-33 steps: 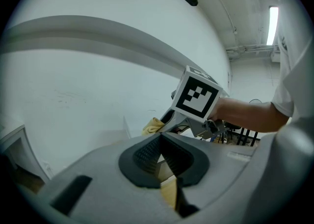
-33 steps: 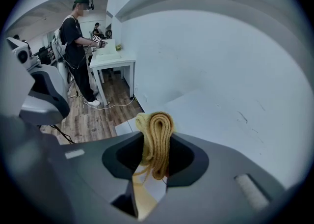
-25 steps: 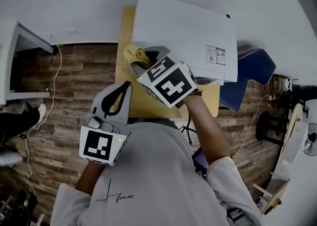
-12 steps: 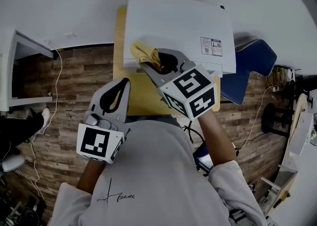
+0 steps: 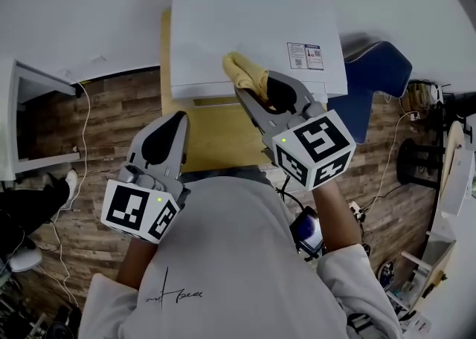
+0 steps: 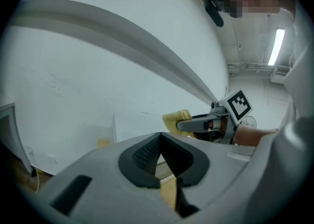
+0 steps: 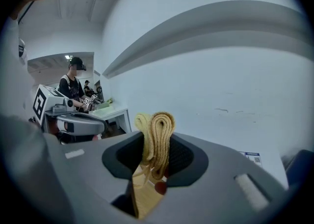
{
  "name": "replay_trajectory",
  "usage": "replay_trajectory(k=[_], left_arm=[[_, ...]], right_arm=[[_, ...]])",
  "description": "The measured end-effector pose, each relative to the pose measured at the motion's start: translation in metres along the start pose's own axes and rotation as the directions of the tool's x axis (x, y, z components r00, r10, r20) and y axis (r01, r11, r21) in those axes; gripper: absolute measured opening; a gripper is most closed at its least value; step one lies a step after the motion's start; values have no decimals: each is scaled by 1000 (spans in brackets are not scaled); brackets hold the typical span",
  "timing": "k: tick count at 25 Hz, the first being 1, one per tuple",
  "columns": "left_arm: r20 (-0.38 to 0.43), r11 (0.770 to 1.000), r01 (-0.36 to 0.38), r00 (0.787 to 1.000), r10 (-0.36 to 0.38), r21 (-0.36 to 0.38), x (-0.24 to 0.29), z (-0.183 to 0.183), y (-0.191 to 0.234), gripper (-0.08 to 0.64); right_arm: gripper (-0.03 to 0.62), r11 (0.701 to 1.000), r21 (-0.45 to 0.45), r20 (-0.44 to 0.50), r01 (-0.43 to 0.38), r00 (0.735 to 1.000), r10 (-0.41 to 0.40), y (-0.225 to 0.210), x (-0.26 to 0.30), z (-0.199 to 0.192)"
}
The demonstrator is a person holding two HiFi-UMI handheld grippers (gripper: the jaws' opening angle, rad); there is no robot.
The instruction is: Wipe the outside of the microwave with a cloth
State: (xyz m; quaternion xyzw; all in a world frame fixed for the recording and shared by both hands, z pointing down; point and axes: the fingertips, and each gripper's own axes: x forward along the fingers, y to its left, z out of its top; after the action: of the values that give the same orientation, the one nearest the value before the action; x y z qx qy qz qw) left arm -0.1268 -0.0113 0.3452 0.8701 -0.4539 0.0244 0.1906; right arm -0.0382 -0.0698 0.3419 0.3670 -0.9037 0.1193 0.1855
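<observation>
Microwave, white and boxy, sits on a small wooden table against a pale wall, seen from above the person's head. A printed label lies on the right of its top panel.

The right gripper reaches forward over the table, its jaws clamped on a folded yellow cloth. The cloth's free end rests on the microwave's top near the front edge, roughly at mid-width. That placement suits a wiping stroke across the top, with the fold giving a thick pad to press down. In the right gripper view the cloth stands as a tight roll between the dark pads of the right gripper.

The left gripper hangs back over the table's near left corner, well apart from the microwave. Its jaws are together with nothing between them, as the left gripper view confirms. It is probably kept clear to leave room for the wiping arm.

The microwave's inside is hidden in every view, so its contents cannot be told.
</observation>
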Motion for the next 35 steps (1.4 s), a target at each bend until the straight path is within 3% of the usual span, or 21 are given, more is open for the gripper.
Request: replay_trajectory(k=[14,23,35], left_arm=[[-8,999,-47,999,47,15,-3,1,11,-8],[25,997,-61,998,60,48,-5,11,17,-8],[40,996,-62,997,59,67,-3,15,18,-8]], right_arm=[[129,994,49,117,101,987,-106,-27,-63,-9],[127,991,68,247,117,960,-130,-28,-96,-5],[123,979,104,243,178,949,-198,-37,-109,-16]])
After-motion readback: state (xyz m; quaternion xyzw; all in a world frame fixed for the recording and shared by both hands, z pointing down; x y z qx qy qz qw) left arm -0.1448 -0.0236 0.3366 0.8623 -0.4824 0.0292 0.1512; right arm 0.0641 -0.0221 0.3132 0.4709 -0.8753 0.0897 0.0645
